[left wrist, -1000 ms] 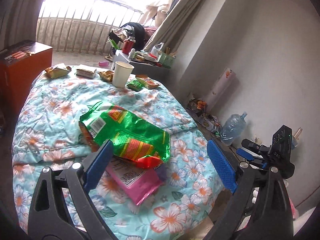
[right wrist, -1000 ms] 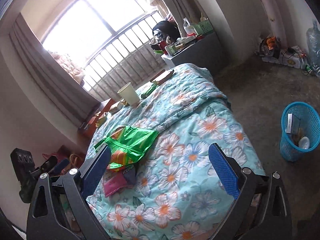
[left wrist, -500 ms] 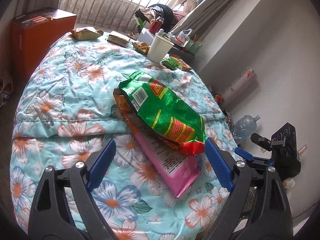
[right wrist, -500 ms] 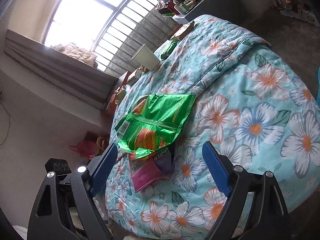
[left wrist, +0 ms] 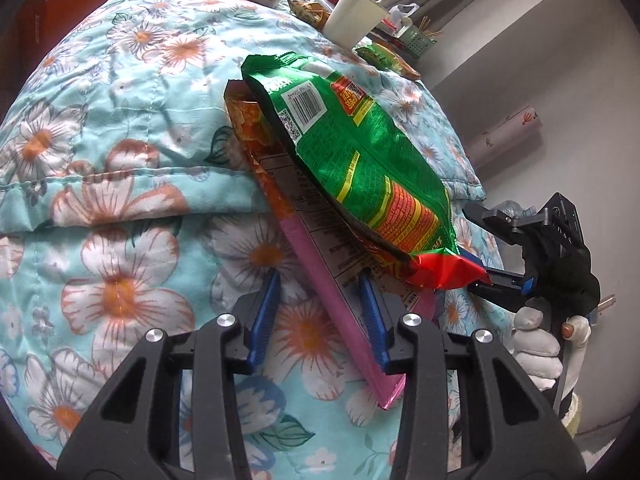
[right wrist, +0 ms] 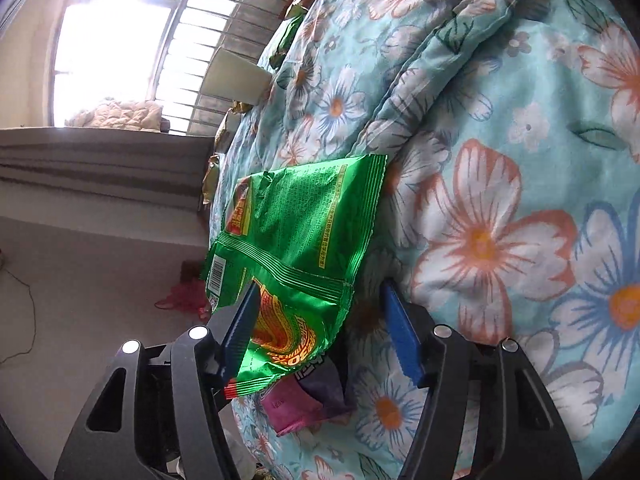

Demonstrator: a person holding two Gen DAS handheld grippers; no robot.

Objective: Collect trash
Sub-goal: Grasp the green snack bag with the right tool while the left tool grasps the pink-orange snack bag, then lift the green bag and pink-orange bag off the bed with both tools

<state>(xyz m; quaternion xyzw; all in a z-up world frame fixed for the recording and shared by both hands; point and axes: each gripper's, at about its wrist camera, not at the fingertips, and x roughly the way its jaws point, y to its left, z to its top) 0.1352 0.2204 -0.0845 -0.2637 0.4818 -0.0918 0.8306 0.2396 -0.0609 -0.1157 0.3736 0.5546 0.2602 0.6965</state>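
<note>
A green bag (left wrist: pixel 352 148) lies on a pink bag (left wrist: pixel 344 316) on the flowery bed (left wrist: pixel 120 184). The left tongs (left wrist: pixel 320 316) have been closing around the pink bag's edge, maybe not pinching yet. The right tongs (right wrist: pixel 320 328), also closing, sit half open around the green bag's corner.

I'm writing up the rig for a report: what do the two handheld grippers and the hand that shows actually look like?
Both the left gripper and the right gripper have black, triangular cut-out finger frames with round silver bolt heads and flat blue ribbed pads. In the left wrist view the right gripper shows from the side as a black body with blue trim, held by a hand in a white glove. No cables show.
</note>
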